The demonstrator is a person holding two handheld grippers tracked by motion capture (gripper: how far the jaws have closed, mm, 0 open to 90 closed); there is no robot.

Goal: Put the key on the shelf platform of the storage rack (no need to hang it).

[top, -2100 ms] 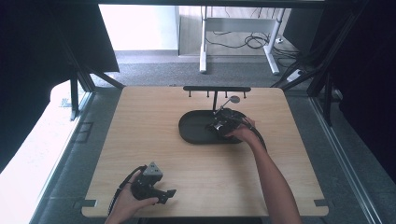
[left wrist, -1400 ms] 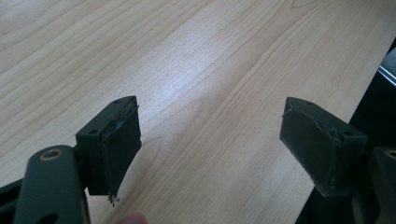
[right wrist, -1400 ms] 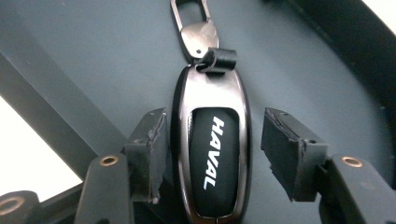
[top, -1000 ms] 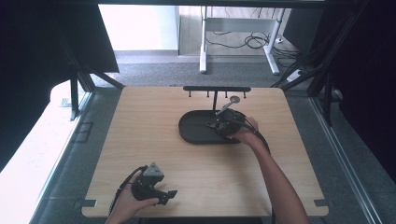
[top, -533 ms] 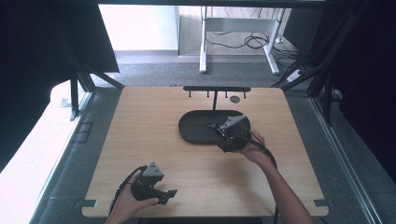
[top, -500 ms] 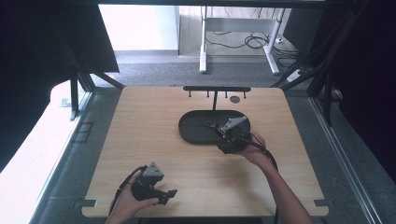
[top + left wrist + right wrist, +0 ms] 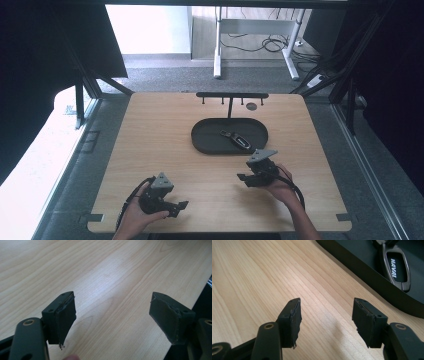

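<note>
- Far left in the high view, the left hand-held gripper (image 7: pixel 176 205) sits low near the front edge of the light wooden worktop (image 7: pixel 160 130), gripped by the person's left hand (image 7: pixel 137 217). A black cable loops off its left side, and there's a grey three-cornered plate on top.
- The left gripper view looks straight down that left hand-held gripper (image 7: pixel 112 317): jaws spread wide apart, nothing between them, just bare wood grain underneath. The dark pads (image 7: pixel 65 316) look a bit frayed at the edges. The worktop's edge shows at the right of that view.
- Moving toward the middle, there's a black oval tray (image 7: pixel 210 142) on the worktop, roughly centre and a little toward the back.
- Inside the tray, toward its right half, lies a black car key fob with a silvery rim (image 7: pixel 239 140), lying flat at a slant. The right gripper view gets it up close (image 7: pixel 398 268), and it reads "HAVAL" in white.
- Just behind the tray stands a thin black T-shaped rack with small pegs (image 7: pixel 231 95), and there's a small dark round disc (image 7: pixel 251 106) on the worktop near it.
- Right of centre, the right hand-held gripper (image 7: pixel 243 178) is just in front of the tray's right end, held in the person's right hand (image 7: pixel 280 187), apart from the tray.
- The right gripper view shows that right hand-held gripper (image 7: pixel 327 317) with jaws well open and empty, over bare wood, tray wall (image 7: pixel 367 272) at the upper right.
</note>
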